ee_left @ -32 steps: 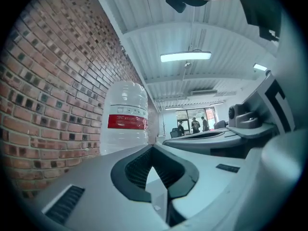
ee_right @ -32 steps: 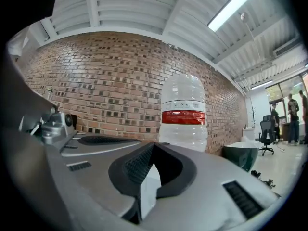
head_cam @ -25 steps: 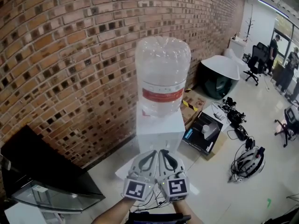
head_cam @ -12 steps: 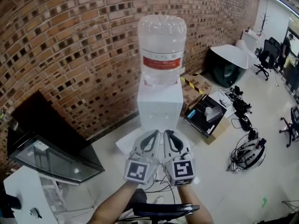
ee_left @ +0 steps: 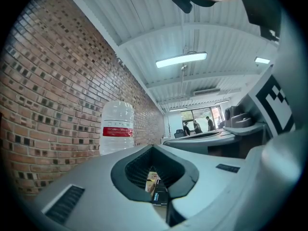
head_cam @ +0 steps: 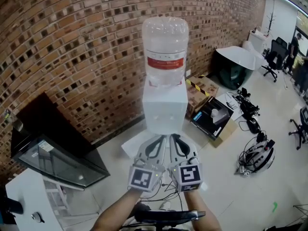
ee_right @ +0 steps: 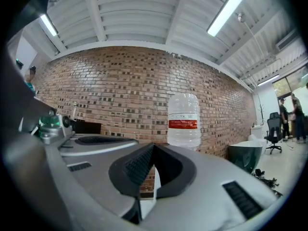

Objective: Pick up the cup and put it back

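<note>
Since a second earlier the person had backed off a little, so the dispenser (head_cam: 165,110) and its bottle (head_cam: 165,47) stood farther away. The left gripper (head_cam: 158,139) and right gripper (head_cam: 175,138) hung side by side before it, each with jaws pressed together on nothing. I could not spot the cup anywhere.

One water bottle (head_cam: 165,49), one white dispenser (head_cam: 165,112), one glass-fronted cabinet (head_cam: 57,163), one helmet (head_cam: 260,159); two tools: left tool (head_cam: 160,138), right tool (head_cam: 173,137).
</note>
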Demonstrator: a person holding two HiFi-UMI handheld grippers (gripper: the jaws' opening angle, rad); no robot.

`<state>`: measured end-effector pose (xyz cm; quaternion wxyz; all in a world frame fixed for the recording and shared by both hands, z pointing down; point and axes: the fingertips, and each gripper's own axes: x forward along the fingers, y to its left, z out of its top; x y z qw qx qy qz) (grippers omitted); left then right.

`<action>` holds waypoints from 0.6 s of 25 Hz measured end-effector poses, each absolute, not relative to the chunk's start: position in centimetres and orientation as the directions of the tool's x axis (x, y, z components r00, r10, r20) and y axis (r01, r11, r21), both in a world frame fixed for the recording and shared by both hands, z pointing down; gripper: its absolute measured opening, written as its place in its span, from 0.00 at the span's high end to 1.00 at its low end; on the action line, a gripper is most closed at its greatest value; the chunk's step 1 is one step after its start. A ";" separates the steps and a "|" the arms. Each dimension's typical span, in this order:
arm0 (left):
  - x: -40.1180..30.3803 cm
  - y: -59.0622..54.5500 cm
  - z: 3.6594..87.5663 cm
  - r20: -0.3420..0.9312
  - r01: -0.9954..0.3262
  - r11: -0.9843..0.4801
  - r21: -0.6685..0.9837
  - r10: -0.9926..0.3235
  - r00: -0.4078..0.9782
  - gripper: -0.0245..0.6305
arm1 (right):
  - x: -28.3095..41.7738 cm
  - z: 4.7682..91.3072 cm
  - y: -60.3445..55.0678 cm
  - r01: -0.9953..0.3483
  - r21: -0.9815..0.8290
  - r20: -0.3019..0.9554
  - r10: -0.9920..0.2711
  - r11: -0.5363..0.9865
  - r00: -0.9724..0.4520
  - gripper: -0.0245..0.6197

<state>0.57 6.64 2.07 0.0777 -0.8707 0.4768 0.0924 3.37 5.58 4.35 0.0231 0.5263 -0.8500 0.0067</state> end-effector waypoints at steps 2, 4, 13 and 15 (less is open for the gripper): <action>0.3 6.6 2.1 -0.234 -0.841 -0.539 -0.054 -0.811 0.535 0.98 | 3.2 4.3 5.5 -0.899 0.012 0.041 -0.899 0.437 -0.436 0.96; -0.1 6.5 2.0 -0.238 -0.839 -0.542 -0.055 -0.808 0.538 0.98 | 3.0 4.3 5.3 -0.902 0.013 0.037 -0.902 0.431 -0.431 0.96; -1.1 6.5 1.6 -0.238 -0.822 -0.566 -0.061 -0.792 0.562 0.98 | 1.2 3.0 5.4 -0.903 0.008 0.027 -0.903 0.429 -0.429 0.96; -1.5 6.5 1.7 -0.235 -0.820 -0.569 -0.060 -0.791 0.565 0.98 | 0.9 3.3 5.4 -0.905 0.014 0.031 -0.905 0.424 -0.424 0.96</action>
